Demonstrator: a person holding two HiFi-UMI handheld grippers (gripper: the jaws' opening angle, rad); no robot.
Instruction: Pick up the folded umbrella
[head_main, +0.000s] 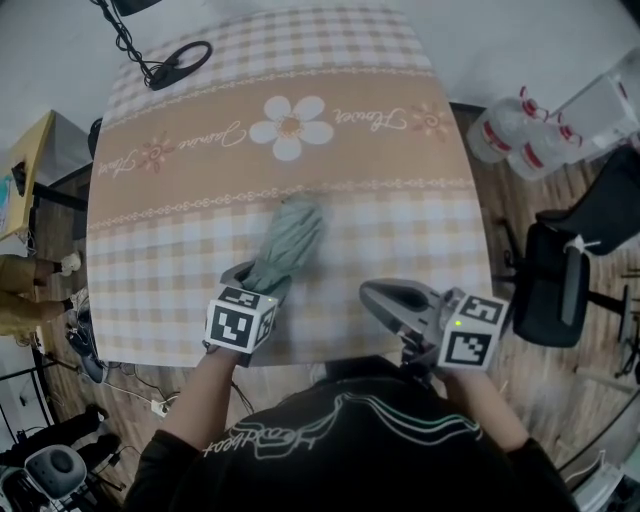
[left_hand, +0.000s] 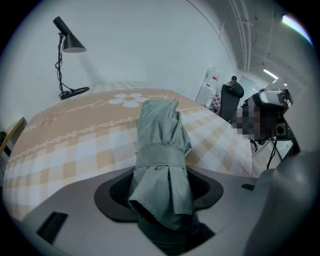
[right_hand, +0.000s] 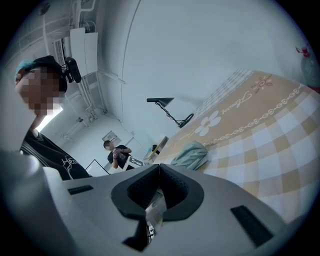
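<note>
The folded grey-green umbrella (head_main: 290, 235) lies on the checked, flower-printed tablecloth (head_main: 200, 180), its far end pointing toward the table's middle. My left gripper (head_main: 262, 280) sits over its near end. In the left gripper view the dark pads (left_hand: 120, 192) press on both sides of the umbrella (left_hand: 162, 145) just below its strap, so the gripper (left_hand: 162, 192) is shut on it. My right gripper (head_main: 375, 295) hovers at the table's front edge, apart from the umbrella, with its jaws together and nothing between them. From the right gripper (right_hand: 159, 167) the umbrella (right_hand: 192, 155) shows beyond its tips.
A black desk lamp (head_main: 170, 65) stands at the table's far left corner. Large water bottles (head_main: 510, 135) and a black chair (head_main: 560, 270) stand on the floor to the right. A person (right_hand: 117, 152) stands in the background.
</note>
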